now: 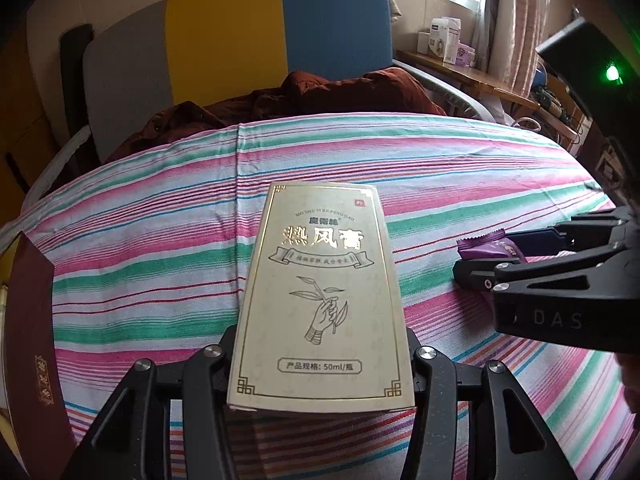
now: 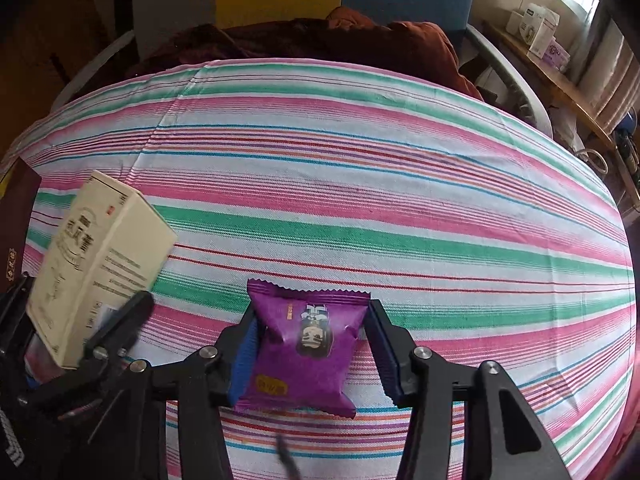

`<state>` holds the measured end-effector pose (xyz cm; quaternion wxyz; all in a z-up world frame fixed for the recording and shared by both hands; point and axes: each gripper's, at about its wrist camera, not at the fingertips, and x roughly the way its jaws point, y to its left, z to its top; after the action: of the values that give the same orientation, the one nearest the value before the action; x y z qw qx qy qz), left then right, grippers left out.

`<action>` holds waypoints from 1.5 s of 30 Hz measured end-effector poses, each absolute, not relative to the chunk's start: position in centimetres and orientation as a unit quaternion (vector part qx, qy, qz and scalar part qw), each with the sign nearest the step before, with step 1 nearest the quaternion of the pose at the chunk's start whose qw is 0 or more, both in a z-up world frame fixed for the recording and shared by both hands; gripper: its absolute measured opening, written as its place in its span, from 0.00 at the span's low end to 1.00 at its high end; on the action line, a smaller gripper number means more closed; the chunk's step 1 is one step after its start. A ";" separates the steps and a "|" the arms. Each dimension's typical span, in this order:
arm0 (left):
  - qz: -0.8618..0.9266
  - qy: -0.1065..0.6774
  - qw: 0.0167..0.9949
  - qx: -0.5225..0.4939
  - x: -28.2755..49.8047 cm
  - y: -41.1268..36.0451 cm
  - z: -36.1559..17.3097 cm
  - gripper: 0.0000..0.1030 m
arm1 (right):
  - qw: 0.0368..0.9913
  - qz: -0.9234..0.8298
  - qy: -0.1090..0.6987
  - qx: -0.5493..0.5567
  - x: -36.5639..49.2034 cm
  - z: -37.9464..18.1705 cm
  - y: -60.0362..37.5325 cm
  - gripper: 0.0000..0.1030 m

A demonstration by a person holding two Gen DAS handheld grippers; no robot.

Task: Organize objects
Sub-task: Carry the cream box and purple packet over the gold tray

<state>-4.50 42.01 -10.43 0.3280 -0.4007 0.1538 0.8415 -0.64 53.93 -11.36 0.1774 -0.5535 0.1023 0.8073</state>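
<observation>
Two things are in the tongs: one cream box [image 1: 320, 296] and one purple snack packet [image 2: 306, 344], each in its own gripper, while one dark red box [image 1: 34, 344] lies at the left edge of the striped bed cover [image 1: 460, 168]. The cream box is a tall carton with a gold line border, gold Chinese lettering across its upper part, a drawn hand holding a leafy sprig in the middle, and a "50ml" label near its bottom edge; its side panel, seen from the right wrist view, carries fine grey print. The snack packet is a small pillow-shaped foil pouch, bright purple, with serrated crimped ends, a dark emblem on its face and a small yellow patch near its lower corner. The left gripper [image 1: 320, 356] is clamped on the lower part of the cream box, holding it raised above the cover with its printed face toward the camera and its top leaning away. The right gripper [image 2: 308, 344] is closed on the snack packet, its blue ribbed pads [image 2: 244, 348] pressing both sides of the pouch, pointing steeply down with the packet at or just above the cover. The right gripper sits just right of the cream box, the two near each other but apart.
</observation>
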 end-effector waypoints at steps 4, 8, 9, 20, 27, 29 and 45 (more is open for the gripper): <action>0.850 0.159 0.321 -0.387 -3.8 40.4 -8.6 0.50 | 0.178 0.809 0.101 -0.551 -0.8 -11.3 53.7 0.50; 0.865 0.156 0.320 -0.354 -2.9 38.3 -5.6 0.50 | 0.179 0.810 0.097 -0.550 -0.3 -11.2 53.4 0.49; 0.868 0.153 0.319 -0.349 -2.8 37.7 -4.8 0.50 | 0.179 0.810 0.096 -0.550 -0.3 -11.2 53.4 0.49; 0.893 0.133 0.296 -0.311 -1.7 29.9 0.4 0.50 | 0.187 0.810 0.087 -0.549 0.1 -11.1 53.0 0.49; 0.901 0.121 0.274 -0.315 -1.7 25.3 1.1 0.50 | 0.198 0.796 0.073 -0.567 -0.1 -10.7 51.7 0.49; 0.902 0.114 0.269 -0.317 -1.9 24.0 1.1 0.50 | 0.194 0.792 0.072 -0.574 -0.3 -10.5 50.6 0.49; 0.914 0.082 0.229 -0.325 -2.3 16.9 0.7 0.50 | 0.097 0.826 0.066 -0.552 -0.8 -7.3 39.0 0.49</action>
<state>-2.27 16.91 0.71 0.2285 -0.3251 0.0820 0.9140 -0.75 39.00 -7.29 0.0971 -0.5519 0.0655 0.8257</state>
